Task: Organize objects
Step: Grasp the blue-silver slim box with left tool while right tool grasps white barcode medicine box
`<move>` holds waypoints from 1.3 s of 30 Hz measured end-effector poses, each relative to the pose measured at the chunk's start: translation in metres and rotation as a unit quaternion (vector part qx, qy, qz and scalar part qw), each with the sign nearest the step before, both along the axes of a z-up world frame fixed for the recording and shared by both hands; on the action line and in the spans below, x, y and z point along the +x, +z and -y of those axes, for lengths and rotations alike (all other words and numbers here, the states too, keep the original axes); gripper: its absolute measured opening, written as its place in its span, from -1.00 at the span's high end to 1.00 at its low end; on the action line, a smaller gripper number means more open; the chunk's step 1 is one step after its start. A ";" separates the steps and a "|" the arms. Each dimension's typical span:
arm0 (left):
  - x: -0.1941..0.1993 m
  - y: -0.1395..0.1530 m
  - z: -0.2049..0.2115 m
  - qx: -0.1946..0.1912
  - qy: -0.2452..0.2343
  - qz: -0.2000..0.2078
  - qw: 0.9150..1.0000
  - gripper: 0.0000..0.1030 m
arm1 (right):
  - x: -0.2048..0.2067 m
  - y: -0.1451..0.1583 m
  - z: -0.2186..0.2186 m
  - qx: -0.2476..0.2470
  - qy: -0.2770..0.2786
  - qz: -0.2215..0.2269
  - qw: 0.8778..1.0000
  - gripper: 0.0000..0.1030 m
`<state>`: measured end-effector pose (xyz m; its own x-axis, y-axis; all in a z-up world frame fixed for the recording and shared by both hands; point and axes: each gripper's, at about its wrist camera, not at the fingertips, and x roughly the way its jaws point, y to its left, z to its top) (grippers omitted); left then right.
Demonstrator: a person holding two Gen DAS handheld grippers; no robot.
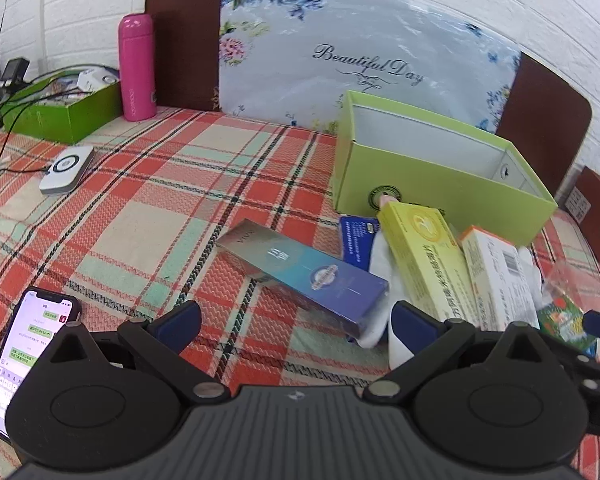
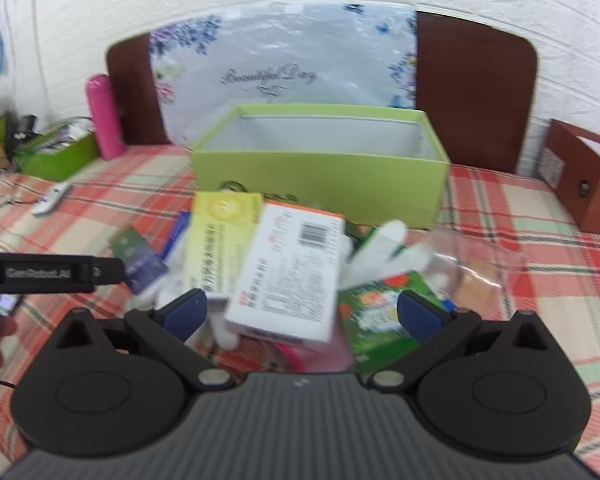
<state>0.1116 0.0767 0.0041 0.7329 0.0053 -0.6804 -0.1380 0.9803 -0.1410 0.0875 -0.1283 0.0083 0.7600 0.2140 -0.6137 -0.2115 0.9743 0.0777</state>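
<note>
Now, on my far left I see a phone (image 1: 28,356) lying face up with its screen lit on the plaid cloth (image 1: 148,208). My left tool (image 1: 296,322) hangs released, grasping nothing, with a long blue box (image 1: 312,274) lying just beyond its spread fingers. Right of that box sits the pile: a yellow box (image 1: 424,254) and a white box (image 1: 496,276) side by side, both pointing toward the open green box (image 1: 440,184) at the far side, which looks hollow inside. My right tool (image 2: 300,312) is likewise released, its fingers wide on either side of the white box without touching it. A green packet (image 2: 376,308) lies near the right finger, and a clear plastic bag (image 2: 472,264) lies further right.
</note>
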 end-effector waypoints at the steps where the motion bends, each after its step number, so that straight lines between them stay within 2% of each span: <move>1: 0.002 0.001 -0.003 -0.009 0.003 -0.001 1.000 -1.00 | 0.003 0.001 -0.002 0.008 0.010 0.002 1.000 -1.00; 5: 0.018 0.001 -0.010 -0.040 0.023 -0.005 0.999 -1.00 | 0.016 0.002 -0.015 0.001 0.029 0.010 1.000 -1.00; 7: 0.035 -0.005 -0.008 -0.050 0.026 -0.019 0.998 -1.00 | 0.027 -0.004 -0.020 -0.005 0.023 -0.001 1.000 -0.98; 9: 0.053 -0.014 -0.006 -0.057 0.032 -0.037 0.997 -1.00 | 0.034 -0.012 -0.022 -0.003 0.021 -0.013 1.000 -0.75; 11: 0.069 -0.024 -0.007 -0.059 0.040 -0.054 0.996 -1.00 | 0.037 -0.020 -0.022 0.003 0.021 -0.023 0.999 -0.63; 12: 0.076 -0.030 -0.007 -0.056 0.037 -0.066 0.996 -0.88 | 0.035 -0.022 -0.021 0.004 0.024 -0.024 0.999 -0.53; 13: 0.078 -0.035 -0.011 -0.069 0.027 -0.068 0.995 -0.83 | 0.033 -0.024 -0.020 0.005 0.027 -0.025 0.999 -0.45; 14: 0.074 -0.036 -0.018 -0.101 0.015 -0.053 0.993 -0.62 | 0.031 -0.025 -0.018 0.008 0.027 -0.026 0.999 -0.23; 15: 0.070 -0.037 -0.023 -0.121 0.005 -0.055 0.991 -0.38 | 0.029 -0.026 -0.016 0.010 0.030 -0.025 0.999 -0.12; 16: 0.064 -0.037 -0.028 -0.132 -0.015 -0.058 0.989 -0.31 | 0.026 -0.026 -0.014 0.014 0.038 -0.021 0.999 -0.08; 18: 0.050 -0.035 -0.030 -0.114 -0.064 -0.062 0.989 -0.07 | 0.021 -0.023 -0.011 0.017 0.055 -0.008 0.998 0.21; 20: 0.036 -0.037 -0.028 -0.076 -0.109 -0.075 0.988 -0.03 | 0.015 -0.019 -0.014 0.000 0.087 0.005 0.996 0.40; 21: 0.031 -0.039 -0.030 -0.066 -0.114 -0.085 0.988 -0.03 | 0.013 -0.019 -0.017 -0.014 0.104 0.007 0.994 0.42; 23: 0.023 -0.041 -0.034 -0.056 -0.107 -0.082 0.989 -0.05 | 0.011 -0.023 -0.022 -0.032 0.123 0.001 0.992 0.42; 25: 0.022 -0.040 -0.033 -0.049 -0.092 -0.078 0.991 -0.16 | 0.011 -0.024 -0.023 -0.027 0.115 0.009 0.993 0.37; 27: 0.028 -0.042 -0.027 -0.032 -0.083 -0.077 0.993 -0.30 | 0.017 -0.026 -0.019 -0.012 0.087 0.004 0.996 0.04; 28: 0.031 -0.043 -0.023 -0.022 -0.078 -0.080 0.993 -0.31 | 0.021 -0.028 -0.015 -0.004 0.073 -0.009 0.997 -0.05; 29: 0.037 -0.044 -0.021 -0.008 -0.079 -0.081 0.994 -0.31 | 0.025 -0.030 -0.011 0.004 0.062 -0.021 0.998 -0.24; 31: 0.040 -0.045 -0.017 0.009 -0.093 -0.079 0.992 -0.28 | 0.027 -0.033 -0.008 0.004 0.061 -0.027 0.998 -0.29; 33: 0.040 -0.044 -0.017 0.003 -0.100 -0.077 0.992 -0.03 | 0.031 -0.035 -0.009 -0.004 0.058 -0.030 0.998 -0.38; 35: 0.037 -0.044 -0.019 -0.010 -0.099 -0.075 0.992 -0.03 | 0.041 -0.039 -0.012 -0.001 0.045 -0.031 0.998 -0.44; 37: 0.036 -0.044 -0.023 -0.016 -0.094 -0.073 0.993 -0.05 | 0.053 -0.043 -0.013 0.022 0.039 -0.036 0.998 -0.44; 39: 0.035 -0.045 -0.025 -0.020 -0.089 -0.071 0.993 -0.11 | 0.055 -0.041 -0.013 0.035 0.050 -0.050 0.997 -0.36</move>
<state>0.1466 0.1020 -0.0406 0.6166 -0.1450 -0.7738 0.0157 0.9850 -0.1721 0.1426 -0.1151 -0.0328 0.6684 0.3300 -0.6666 -0.2951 0.9403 0.1697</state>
